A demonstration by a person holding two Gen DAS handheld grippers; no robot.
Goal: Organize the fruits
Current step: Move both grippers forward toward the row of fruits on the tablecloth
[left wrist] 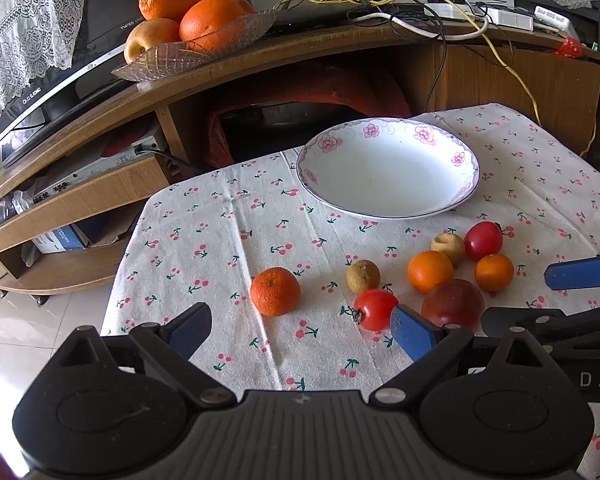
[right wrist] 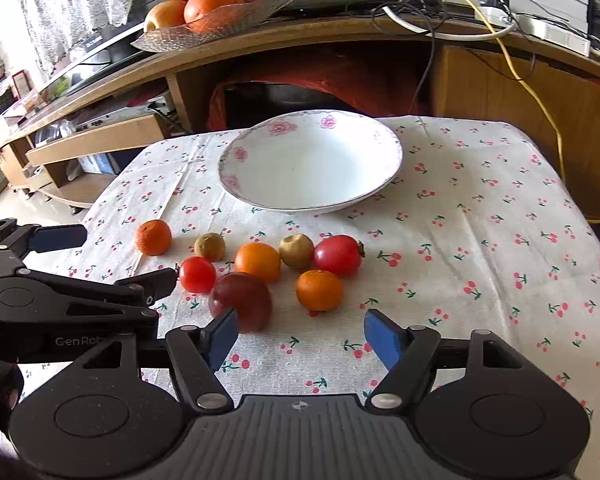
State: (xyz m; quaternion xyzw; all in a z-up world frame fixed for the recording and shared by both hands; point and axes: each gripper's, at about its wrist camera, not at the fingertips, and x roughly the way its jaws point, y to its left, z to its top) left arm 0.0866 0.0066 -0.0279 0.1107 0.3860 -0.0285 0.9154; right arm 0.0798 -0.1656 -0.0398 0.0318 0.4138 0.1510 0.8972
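- Fruits are seen scattered on the cherry-print white tablecloth (right wrist: 480, 208), low in the frame, in front of the empty white flower-rimmed ceramic bowl (right wrist: 312, 160), presumably the intended container.
- Right gripper (right wrist: 300, 338) is held with jaws apart and nothing between them, just below the dark red round apple (right wrist: 242, 300) and the small orange tangerine (right wrist: 319, 290), probably lined up for a pick.
- Left gripper (left wrist: 300, 326) is spread wide and empty, beside the small red tomato (left wrist: 376, 309) and below the lone wrinkled orange tangerine (left wrist: 275, 291).
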